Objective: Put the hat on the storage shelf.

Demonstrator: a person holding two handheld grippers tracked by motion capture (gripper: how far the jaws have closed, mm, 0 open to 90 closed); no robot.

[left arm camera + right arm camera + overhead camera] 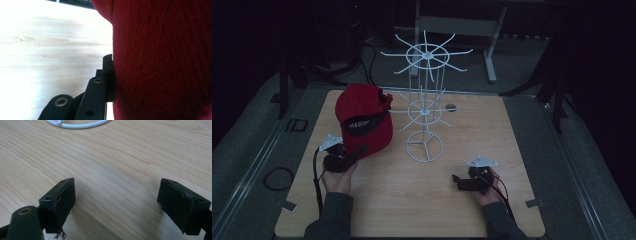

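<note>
On the left half of the worktop [412,200], the red baseball cap [362,120] is lifted by its brim, with the left tongs [354,154] pinching the brim's lower edge; the cap's crown faces the camera above, its black strap band across the middle, and its far side hides part of the stand's lower hooks. In the left gripper view, red fabric [162,62] covers the right side of the frame, one black jaw lies flat against it, and the other jaw is hidden behind the cloth, while the pale wood beyond is washed out and blurred. Just beside the cap stands a white wire hat stand [426,100], with two tiers of spoked hooks and a ring base; nothing hangs from it. A small dark round thing [451,107] lies behind the stand, too small to make out. The right tongs [455,178] rest low on the worktop near the front right, jaws spread wide over bare wood in the right gripper view, with the stand's ring base [77,124] cut off at the top edge. The room beyond the worktop is dark.
</note>
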